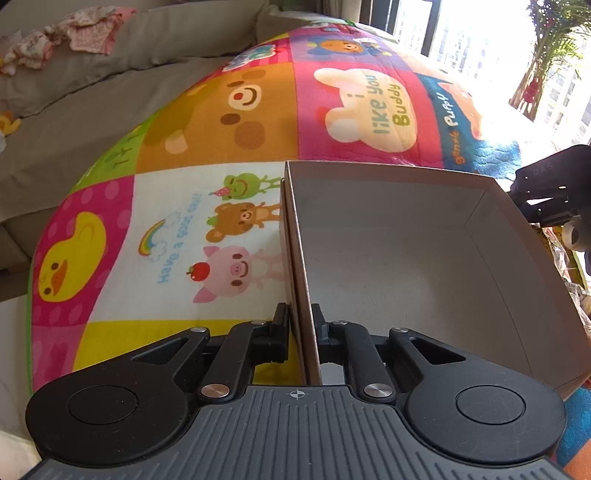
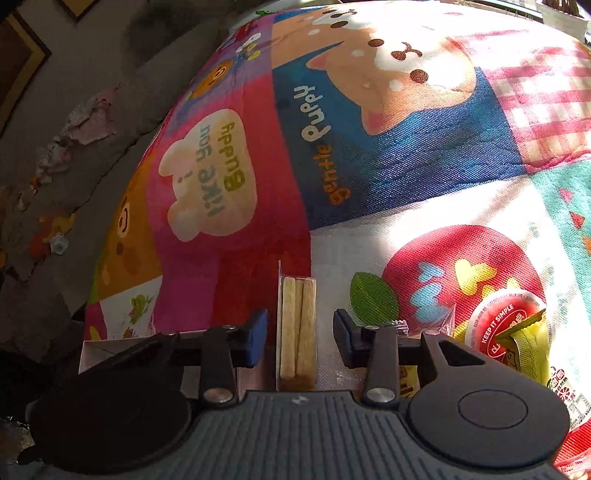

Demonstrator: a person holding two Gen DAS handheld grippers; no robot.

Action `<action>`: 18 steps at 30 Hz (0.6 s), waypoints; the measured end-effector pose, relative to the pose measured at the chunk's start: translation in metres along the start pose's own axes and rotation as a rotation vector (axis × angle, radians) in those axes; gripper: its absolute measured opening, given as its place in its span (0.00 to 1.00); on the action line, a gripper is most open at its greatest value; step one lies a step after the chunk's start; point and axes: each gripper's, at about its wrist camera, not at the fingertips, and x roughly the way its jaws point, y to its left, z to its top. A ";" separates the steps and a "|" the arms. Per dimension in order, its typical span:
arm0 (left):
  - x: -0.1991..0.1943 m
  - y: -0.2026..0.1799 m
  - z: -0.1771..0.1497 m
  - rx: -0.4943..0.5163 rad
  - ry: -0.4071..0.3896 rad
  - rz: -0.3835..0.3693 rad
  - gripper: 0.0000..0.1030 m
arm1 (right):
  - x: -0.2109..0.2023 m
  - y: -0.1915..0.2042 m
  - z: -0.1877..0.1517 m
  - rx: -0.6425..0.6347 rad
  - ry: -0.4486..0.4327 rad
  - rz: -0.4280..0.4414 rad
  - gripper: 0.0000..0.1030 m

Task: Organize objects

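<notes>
An open cardboard box with nothing inside it stands on the colourful play mat. My left gripper is shut on the box's left wall, one finger outside and one inside. In the right wrist view a clear packet of pale biscuit sticks lies on the mat between the blue pads of my right gripper. A gap shows on both sides of the packet, so the jaws stand open around it. A corner of the box shows at lower left.
A red-lidded round cup, a yellow-green sachet and other wrappers lie right of my right gripper. A black device body sits past the box's right wall. A grey sofa with crumpled clothes borders the mat on the left.
</notes>
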 end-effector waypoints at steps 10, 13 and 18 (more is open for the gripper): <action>-0.001 -0.003 -0.001 -0.004 0.000 0.000 0.12 | -0.112 -0.011 -0.045 -0.146 -0.103 0.046 0.21; -0.001 -0.007 -0.001 0.000 0.003 -0.001 0.12 | -0.159 -0.017 -0.067 -0.181 -0.143 0.040 0.21; -0.003 -0.012 -0.005 0.002 -0.005 -0.006 0.12 | -0.204 -0.027 -0.123 -0.234 -0.106 0.036 0.21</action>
